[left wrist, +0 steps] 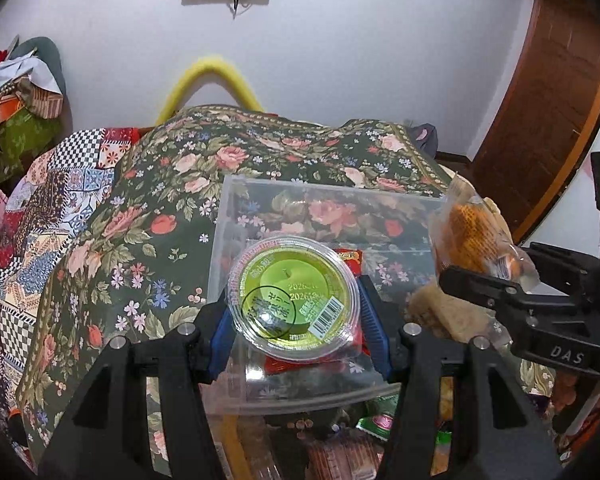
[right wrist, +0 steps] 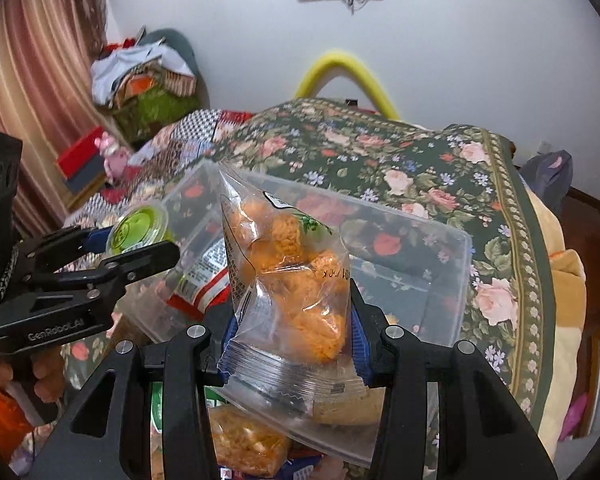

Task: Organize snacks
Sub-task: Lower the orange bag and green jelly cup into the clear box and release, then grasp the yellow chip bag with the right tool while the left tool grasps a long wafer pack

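The left tongs (left wrist: pixel 294 312) are closed on a round jelly cup (left wrist: pixel 294 294) with a green lid. The blue pads press on both sides of the cup. The right tongs (right wrist: pixel 290 336) are closed on a see-through bag of orange snacks (right wrist: pixel 290 280), pinched low down, so the bag stands up tall.

Both snacks hang just over a clear plastic box (right wrist: pixel 452 256). The box sits on a flowery cloth (left wrist: pixel 140 216). A red snack packet (right wrist: pixel 204 284) already lies inside the box. More snacks wait in a pile close below the tongs.

I think this is the putting-in step. Next, each snack should go down lower into the box, and then the tongs can open. The bag is floppy, so it may tip over.
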`<state>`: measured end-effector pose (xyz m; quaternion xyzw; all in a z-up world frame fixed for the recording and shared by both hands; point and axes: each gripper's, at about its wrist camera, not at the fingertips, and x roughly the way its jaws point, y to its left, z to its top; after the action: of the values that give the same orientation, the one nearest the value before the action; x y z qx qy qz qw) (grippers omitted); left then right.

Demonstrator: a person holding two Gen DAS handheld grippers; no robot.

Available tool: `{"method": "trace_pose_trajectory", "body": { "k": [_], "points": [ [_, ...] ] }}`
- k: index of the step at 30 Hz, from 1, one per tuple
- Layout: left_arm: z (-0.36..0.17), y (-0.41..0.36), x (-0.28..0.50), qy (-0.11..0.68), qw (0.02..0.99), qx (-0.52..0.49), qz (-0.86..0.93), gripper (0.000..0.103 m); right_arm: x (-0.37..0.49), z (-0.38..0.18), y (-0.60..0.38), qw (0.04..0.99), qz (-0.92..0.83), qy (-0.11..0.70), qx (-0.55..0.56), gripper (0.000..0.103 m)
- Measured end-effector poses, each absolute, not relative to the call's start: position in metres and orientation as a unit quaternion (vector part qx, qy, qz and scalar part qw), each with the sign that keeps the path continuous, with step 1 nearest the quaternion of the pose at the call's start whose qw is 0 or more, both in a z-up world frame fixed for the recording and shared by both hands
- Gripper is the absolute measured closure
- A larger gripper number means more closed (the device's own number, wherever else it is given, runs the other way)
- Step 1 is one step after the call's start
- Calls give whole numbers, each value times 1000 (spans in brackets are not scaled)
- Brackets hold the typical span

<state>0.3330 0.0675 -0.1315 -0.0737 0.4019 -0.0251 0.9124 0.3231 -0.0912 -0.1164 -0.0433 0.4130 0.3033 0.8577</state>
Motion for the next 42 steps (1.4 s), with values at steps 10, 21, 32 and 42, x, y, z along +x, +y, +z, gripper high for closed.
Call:
{"method": "trace_pose_trajectory", "body": {
  "k": [10,21,32,42],
  "points": [
    [-132,60,331,413,910,-49,-11,46,316,-107,-88,865,293,401,-71,48],
    [-90,64,282,377,925,-38,-27,45,279,-80,-116,886,289,358,-52,38],
    [-110,70,223,406,913,-21,-35,44,227,-92,-153,896,265,352,-54,30],
    [-161,77,196,458,888,-37,-25,44,197,-128,-173,882,248,400,-32,28]
  ]
}}
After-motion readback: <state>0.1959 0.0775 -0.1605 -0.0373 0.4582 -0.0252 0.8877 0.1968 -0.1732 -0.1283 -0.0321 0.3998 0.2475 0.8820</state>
